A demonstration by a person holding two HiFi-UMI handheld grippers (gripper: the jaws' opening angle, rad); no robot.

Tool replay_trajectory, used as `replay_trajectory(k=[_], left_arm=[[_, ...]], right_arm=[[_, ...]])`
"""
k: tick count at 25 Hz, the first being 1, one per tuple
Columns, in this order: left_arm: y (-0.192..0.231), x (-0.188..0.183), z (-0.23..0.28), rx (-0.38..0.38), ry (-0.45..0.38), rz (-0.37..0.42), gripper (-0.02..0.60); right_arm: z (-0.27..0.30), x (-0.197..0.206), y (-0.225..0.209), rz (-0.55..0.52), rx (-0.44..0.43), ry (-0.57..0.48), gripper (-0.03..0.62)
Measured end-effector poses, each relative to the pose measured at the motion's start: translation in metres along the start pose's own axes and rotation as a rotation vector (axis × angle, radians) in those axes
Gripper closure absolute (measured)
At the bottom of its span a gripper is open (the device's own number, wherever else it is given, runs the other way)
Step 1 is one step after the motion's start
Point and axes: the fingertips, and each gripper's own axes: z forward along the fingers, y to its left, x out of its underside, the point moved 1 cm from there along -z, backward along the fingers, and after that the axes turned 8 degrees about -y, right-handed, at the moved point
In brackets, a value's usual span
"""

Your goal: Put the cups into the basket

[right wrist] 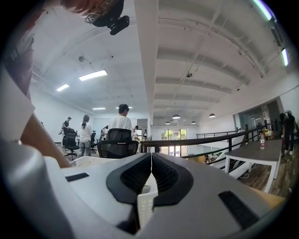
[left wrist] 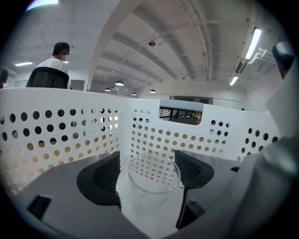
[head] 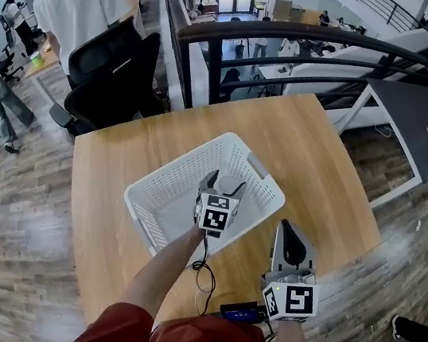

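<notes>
A: Where's the cup (left wrist: pixel 153 179)?
B: In the basket (head: pixel 167 173), upright on its floor near the far right corner, between the L gripper (left wrist: pixel 147 158) jaws. Only one cup in view.
A: Clamped?
B: Doesn't look it. Jaws stand apart w/ a sliver of floor showing on the left side; the right pad is at the glass or just beside it. I'd call it let go, not gripped.
A: R gripper (right wrist: pixel 151 175)?
B: Jaws together on nothing, resting over the table (head: pixel 307 141) just right of the basket, near side.
A: How will the cup handle?
B: Clear glass, prob. light but stiff, slick & breakable. Take it across the wall below the rim, pads square, gentle squeeze. The rim is thin, so don't pinch there. Lift the L gripper straight up or a pad may tip it
</notes>
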Motion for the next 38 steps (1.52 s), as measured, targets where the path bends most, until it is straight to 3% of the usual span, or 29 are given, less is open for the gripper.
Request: replay_trajectory(k=[20, 30, 38], left_arm=[[-0.001, -0.036, -0.016, 0.068, -0.051, -0.015, 0.232], [-0.011, -0.051, -0.031, 0.125, -0.080, -0.082, 0.232], [-0.018, -0.083, -0.049, 0.141, -0.161, -0.148, 0.232]], right_arm=[[-0.001, -0.013, 0.006, -0.003, -0.012, -0.030, 0.582], [-0.004, -0.016, 0.009, 0.013, -0.009, -0.039, 0.582], [-0.004, -0.020, 0.011, 0.008, -0.013, -0.051, 0.582]])
